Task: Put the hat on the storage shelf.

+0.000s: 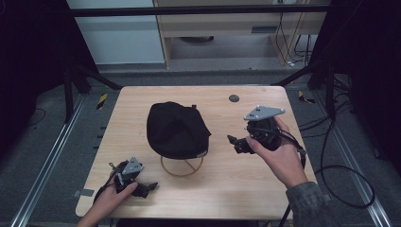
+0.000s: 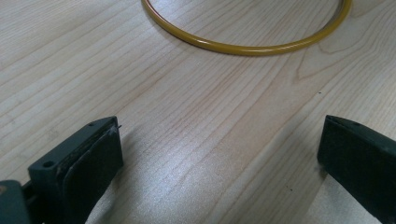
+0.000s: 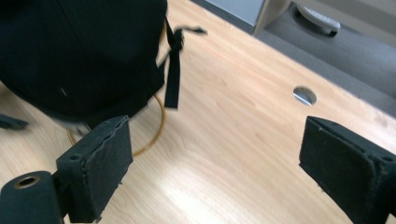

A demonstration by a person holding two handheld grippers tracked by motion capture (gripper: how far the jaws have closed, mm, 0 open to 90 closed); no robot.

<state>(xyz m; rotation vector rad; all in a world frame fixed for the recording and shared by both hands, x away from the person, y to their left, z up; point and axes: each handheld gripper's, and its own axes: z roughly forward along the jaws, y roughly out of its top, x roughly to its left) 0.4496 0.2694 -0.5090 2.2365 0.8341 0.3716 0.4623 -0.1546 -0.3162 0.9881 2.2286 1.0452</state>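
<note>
Black cap [image 1: 176,128] resting mid-tabletop [image 1: 246,184] over a yellow ring [image 1: 182,169], left claw [image 1: 150,187] near the front edge, jaws wide apart and empty, right claw [image 1: 232,142] just beside the cap, likewise wide and empty.

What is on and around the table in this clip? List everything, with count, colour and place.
cap: one, black, table centre, sitting on the ring stand
ring stand: one, yellow-brown, under the cap, near side showing
table: one, light wood, with a round grommet hole at the far edge
cabinet: one, beige, beyond the table
left tool: one, black, near-left of the table, jaws open
right tool: one, black, right of the cap, jaws open
</note>
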